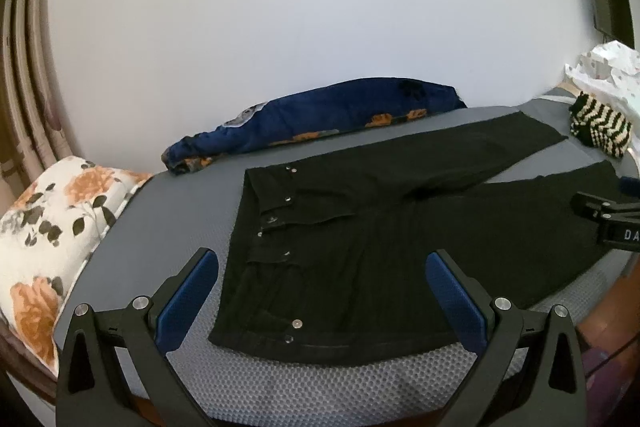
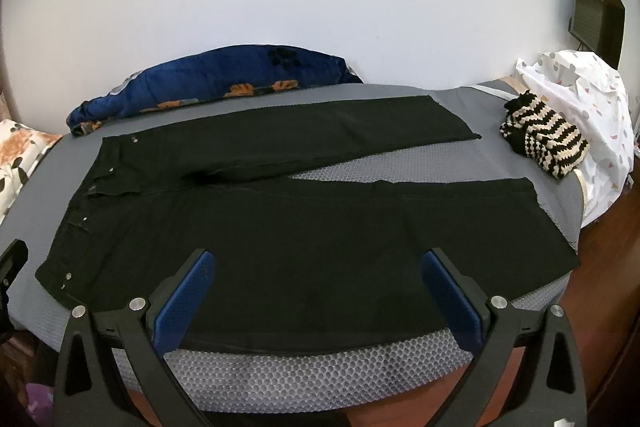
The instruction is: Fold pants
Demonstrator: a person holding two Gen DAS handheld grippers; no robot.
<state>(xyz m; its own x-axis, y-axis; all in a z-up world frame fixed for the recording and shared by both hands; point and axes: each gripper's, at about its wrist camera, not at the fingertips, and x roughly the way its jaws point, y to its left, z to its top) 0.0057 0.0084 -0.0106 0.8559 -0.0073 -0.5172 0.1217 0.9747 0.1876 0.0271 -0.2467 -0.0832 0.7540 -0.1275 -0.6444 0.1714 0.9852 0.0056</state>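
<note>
**Pants spread flat, both grippers poised at the near edge**

The black pants (image 2: 280,227) lay face up on the grey mesh-covered bed (image 2: 304,379), waistband toward the left and the two legs running off to the right with a narrow wedge of bare mattress between them. Laid out like that, with the legs parted and the cloth mostly smooth, the garment looked ready for a first fold, probably one leg brought over the other.

The left gripper (image 1: 320,291) hung above the near waistband corner, its jaws wide apart and holding nothing. The metal rivets and button (image 1: 297,323) showed just ahead of it. The right gripper (image 2: 318,291) hovered over the nearer leg at the bed's front edge, jaws likewise spread and empty. Each seemed placed to take one end of the near side, so the long edge could be lifted evenly rather than dragged from one point.

Other things sat clear of the work: a blue blanket (image 2: 216,83) bunched along the wall behind the pants, a floral pillow (image 1: 52,227) at the left, and a striped knit piece (image 2: 540,139) resting against white dotted cloth (image 2: 580,95) at the right, near the far leg's hem but apart from it. No fold had yet been made.
</note>
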